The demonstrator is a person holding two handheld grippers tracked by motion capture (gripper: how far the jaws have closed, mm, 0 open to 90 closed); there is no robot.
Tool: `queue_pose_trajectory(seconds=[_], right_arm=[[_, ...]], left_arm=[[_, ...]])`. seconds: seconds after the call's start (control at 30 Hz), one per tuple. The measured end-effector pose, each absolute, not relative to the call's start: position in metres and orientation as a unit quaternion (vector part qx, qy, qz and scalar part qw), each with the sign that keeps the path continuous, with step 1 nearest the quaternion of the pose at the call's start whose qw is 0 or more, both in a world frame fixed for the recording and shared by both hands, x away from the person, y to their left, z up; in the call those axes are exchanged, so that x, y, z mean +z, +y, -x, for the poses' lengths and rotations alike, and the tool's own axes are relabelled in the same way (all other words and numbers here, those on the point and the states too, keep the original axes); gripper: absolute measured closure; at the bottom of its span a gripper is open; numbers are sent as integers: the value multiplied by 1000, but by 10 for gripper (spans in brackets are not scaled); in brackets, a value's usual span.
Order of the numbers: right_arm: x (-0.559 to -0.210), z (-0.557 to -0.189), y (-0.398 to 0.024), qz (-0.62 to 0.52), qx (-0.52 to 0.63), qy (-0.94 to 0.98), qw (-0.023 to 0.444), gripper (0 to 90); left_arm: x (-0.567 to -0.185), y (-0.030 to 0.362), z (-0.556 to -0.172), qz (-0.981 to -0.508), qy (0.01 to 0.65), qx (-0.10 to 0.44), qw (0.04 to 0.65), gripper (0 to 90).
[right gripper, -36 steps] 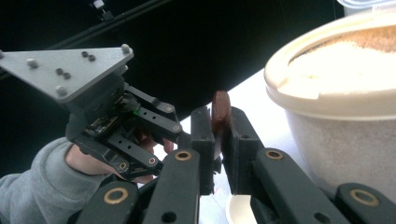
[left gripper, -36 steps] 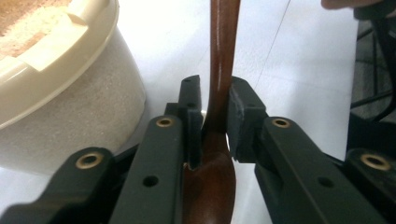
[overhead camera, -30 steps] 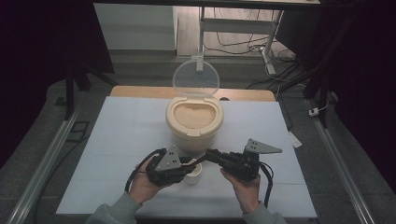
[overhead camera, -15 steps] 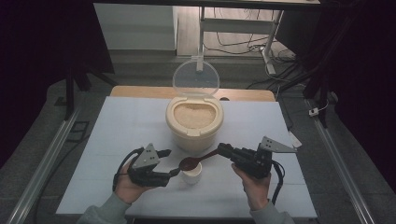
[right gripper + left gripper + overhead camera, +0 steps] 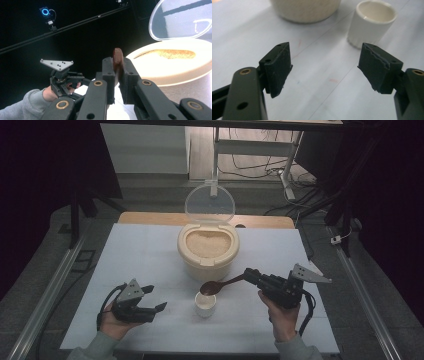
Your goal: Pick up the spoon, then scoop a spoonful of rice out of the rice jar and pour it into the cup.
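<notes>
The right gripper [image 5: 250, 273] has its jaws pressed together on the handle of a brown spoon [image 5: 220, 285]. In the right gripper view the handle end [image 5: 117, 58] stands up between the 2 pads. The long axis of the spoon runs from this gripper toward the left side of the bench [image 5: 145, 250] and slightly toward the near edge. Its bowl hangs just above the rim of the small white cup [image 5: 205, 304], which stands near the middle of the bench, close to the near edge.

The rice container [image 5: 208, 251] stands just behind the cup, toward the far edge, with its clear lid [image 5: 209, 203] raised upright and the rice surface exposed. The coming move seems to depend on this relation: the spoon bowl is over the cup, while the rice lies farther, up and behind the bowl. So the right hand is the nearer one to both, and it would probably have to carry the spoon toward the far edge to reach the rice.

The left gripper [image 5: 152, 300] rests lower, near the near-left part of the bench, well apart from the cup. Its jaws have just been opening and now stand spread, with nothing between them. In the left gripper view the cup [image 5: 372, 22] lies ahead and to the right of the 2 pads.
</notes>
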State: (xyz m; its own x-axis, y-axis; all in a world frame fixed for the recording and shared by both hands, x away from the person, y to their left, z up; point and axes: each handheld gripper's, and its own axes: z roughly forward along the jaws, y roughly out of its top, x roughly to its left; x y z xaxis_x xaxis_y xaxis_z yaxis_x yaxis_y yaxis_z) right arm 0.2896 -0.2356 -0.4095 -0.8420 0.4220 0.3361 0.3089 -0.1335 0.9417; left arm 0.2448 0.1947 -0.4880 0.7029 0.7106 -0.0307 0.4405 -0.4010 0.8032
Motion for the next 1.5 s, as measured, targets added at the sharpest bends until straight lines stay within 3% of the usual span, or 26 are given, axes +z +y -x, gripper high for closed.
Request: queue_pose_trajectory(seconds=[0.5,1.13,1.5], right_arm=[[-402,-292,-253,-282,710,643,62,833],[-389,-296,-261,-283,724,624,82,833],[-361,-320,-258,-288,727,614,111,833]], left_arm=[[-506,227,-237,-812,386,160,407,245],[-509,226,-239,-815,388,153,402,228],[-510,224,-240,-819,386,145,398,224]])
